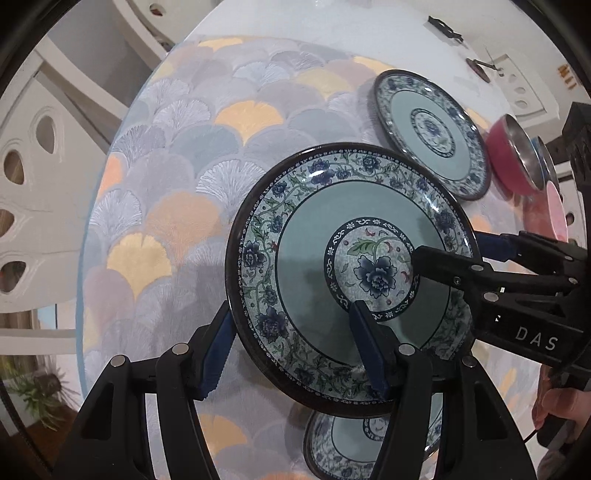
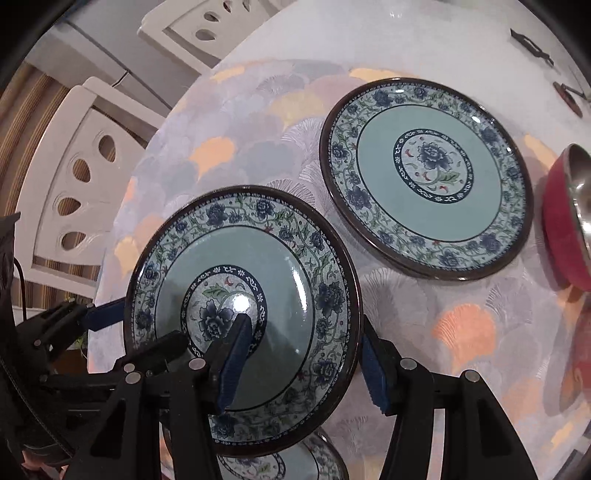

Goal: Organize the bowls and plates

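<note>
A blue floral plate (image 1: pixel 306 236) with a teal ring hangs above the table, held from both sides. My left gripper (image 1: pixel 291 310) is shut on its near-left rim, one pad outside and one on the teal face. From the right, my right gripper (image 1: pixel 447 251) clamps the opposite rim; in the right wrist view the right gripper (image 2: pixel 304 325) spans that edge of the held plate (image 2: pixel 288 258). The left gripper (image 2: pixel 147 325) shows at that view's left. Under the held plate lies a matching plate (image 1: pixel 354 443). A third matching plate (image 2: pixel 424 177) rests farther back on the tablecloth.
A red bowl (image 2: pixel 565 229) with a steel inside stands right of the far plate, a pink dish (image 1: pixel 557 210) beside it. White chairs (image 2: pixel 74 184) ring the round table (image 1: pixel 184 147). Small dark objects (image 1: pixel 445 27) lie at the far edge. A person's hand (image 1: pixel 554 406) holds the right gripper.
</note>
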The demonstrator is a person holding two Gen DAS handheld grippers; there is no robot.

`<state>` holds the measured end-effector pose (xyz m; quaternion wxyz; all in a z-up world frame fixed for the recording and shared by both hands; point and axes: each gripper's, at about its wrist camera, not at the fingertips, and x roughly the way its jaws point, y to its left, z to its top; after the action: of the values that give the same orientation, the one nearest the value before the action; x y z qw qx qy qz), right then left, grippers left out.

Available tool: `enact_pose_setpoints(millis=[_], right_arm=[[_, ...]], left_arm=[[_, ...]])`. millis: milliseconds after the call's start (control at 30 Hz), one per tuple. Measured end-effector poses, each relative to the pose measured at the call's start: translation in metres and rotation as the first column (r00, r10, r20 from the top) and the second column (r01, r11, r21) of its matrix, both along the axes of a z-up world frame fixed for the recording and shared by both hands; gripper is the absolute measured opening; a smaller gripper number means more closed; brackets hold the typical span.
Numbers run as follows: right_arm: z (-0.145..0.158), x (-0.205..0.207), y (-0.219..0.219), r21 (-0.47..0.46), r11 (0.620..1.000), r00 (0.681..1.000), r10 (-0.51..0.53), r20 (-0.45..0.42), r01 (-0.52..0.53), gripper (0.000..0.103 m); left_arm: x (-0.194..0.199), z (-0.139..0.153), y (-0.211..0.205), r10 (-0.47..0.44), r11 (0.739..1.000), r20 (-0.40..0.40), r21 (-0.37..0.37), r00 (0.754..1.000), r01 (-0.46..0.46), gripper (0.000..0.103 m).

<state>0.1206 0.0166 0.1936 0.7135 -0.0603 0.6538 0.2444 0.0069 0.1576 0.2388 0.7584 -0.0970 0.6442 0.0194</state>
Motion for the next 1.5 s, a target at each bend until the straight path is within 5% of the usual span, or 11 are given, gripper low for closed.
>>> enact_pose_setpoints(millis=[767, 1500], right_arm=[[0.048, -0.082, -0.055, 0.055, 0.998, 0.997, -0.035, 0.072, 0.031, 0.055], [0.014, -0.135, -0.083, 0.145, 0.979, 0.990, -0.139, -0.026, 0.141, 0.055]], left_arm=[[-0.064, 0.029, -0.040, -0.038, 0.999, 0.065, 0.012, 0.997, 0.037, 0.059], [-0.105, 0.003, -0.066, -0.088, 0.996, -0.029, 0.029, 0.996, 0.089, 0.059]])
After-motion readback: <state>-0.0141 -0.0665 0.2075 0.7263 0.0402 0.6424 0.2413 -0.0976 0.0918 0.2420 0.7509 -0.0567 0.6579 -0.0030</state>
